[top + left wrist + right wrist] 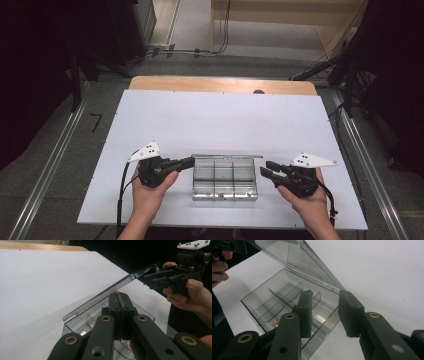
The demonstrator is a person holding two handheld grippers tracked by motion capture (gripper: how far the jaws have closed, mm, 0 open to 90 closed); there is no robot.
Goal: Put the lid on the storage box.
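A clear plastic compartment box (225, 186) sits near the table's front edge, its lid (227, 156) raised at the back. My left gripper (191, 161) is at the box's left back corner. In the left gripper view its jaws (121, 296) are closed together with a thin strip of the box's wall (75, 326) pinched between them, under the tilted lid (100, 298). My right gripper (265, 169) is at the box's right side. Its jaws (325, 297) stand open, one over a compartment and one outside the wall (254, 306). A few small brass pieces (274, 323) lie in one compartment.
The white tabletop (220, 120) stretches behind the box, with a wooden edge (220, 84) at the far side. Dark stands and cables surround the table. The other hand and its gripper (162, 280) show beyond the lid in the left gripper view.
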